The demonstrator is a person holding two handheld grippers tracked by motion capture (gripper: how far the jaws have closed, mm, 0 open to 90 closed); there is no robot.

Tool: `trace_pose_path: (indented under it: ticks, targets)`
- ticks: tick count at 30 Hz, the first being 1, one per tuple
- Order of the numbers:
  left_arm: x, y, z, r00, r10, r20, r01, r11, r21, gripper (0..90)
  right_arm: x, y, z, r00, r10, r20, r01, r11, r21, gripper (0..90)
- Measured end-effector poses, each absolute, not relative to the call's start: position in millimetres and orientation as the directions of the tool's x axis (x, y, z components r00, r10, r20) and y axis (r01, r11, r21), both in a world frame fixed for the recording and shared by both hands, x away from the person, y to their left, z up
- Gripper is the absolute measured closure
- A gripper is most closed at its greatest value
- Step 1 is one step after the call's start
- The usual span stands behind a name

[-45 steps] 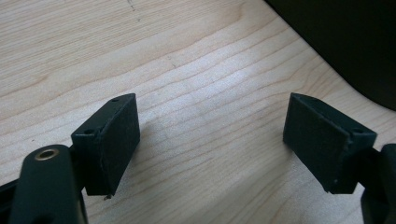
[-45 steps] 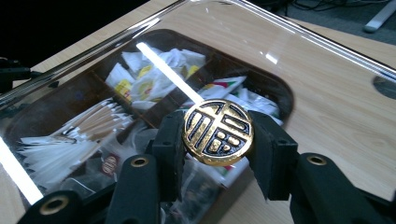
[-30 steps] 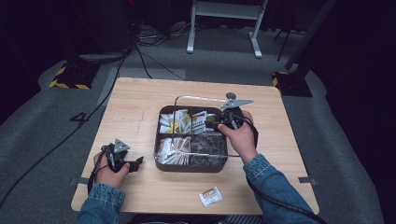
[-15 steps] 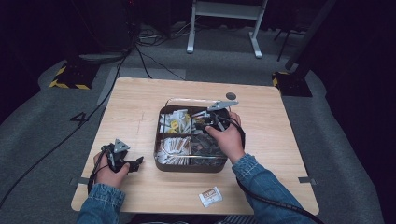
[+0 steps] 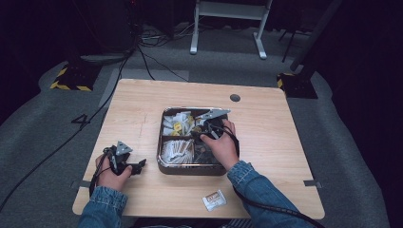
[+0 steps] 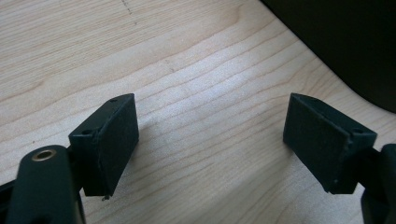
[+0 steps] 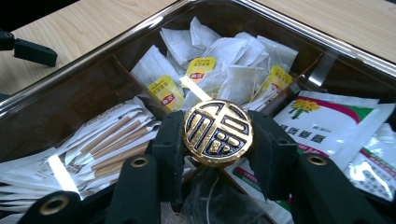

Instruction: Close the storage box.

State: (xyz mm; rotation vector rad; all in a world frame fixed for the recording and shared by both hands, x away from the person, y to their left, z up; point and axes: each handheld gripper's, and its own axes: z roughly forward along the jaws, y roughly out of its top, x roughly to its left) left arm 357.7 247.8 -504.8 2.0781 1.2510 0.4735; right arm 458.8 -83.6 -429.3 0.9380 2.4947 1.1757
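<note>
1. The wooden table [image 5: 142, 109] has wide bare surface left of and behind the tray.
2. The divided metal tray [image 5: 164, 164] sits centre, its front rim near the table's front edge.
3. The left gripper [image 5: 138, 166] rests on bare wood, jaws wide apart.
4. The right gripper [image 7: 217, 154], over the tray, is clamped on a round gold medallion [image 7: 218, 132] above the tea bags [image 7: 219, 70].
5. A small sachet [image 5: 214, 200] lies by the front edge.

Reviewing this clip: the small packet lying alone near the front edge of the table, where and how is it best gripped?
The small packet lies flat on the table, apart from the tray. Being thin and flat, it probably offers only its edges: come from above with jaws open across its narrower width and pinch the two long edges. The open left gripper rests nearby; the right gripper holds a gold knob.
</note>
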Motion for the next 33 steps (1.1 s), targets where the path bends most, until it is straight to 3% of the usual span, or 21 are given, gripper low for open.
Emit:
trace_pose_path:
  ticks: [33]
  targets:
    - [358, 248, -505, 0.480, 0.877, -0.025, 0.638, -0.330, 0.696, 18.5, 446, -78, -439, -0.765, 0.643, 0.029, 0.439, 0.488, 0.754, 58.4]
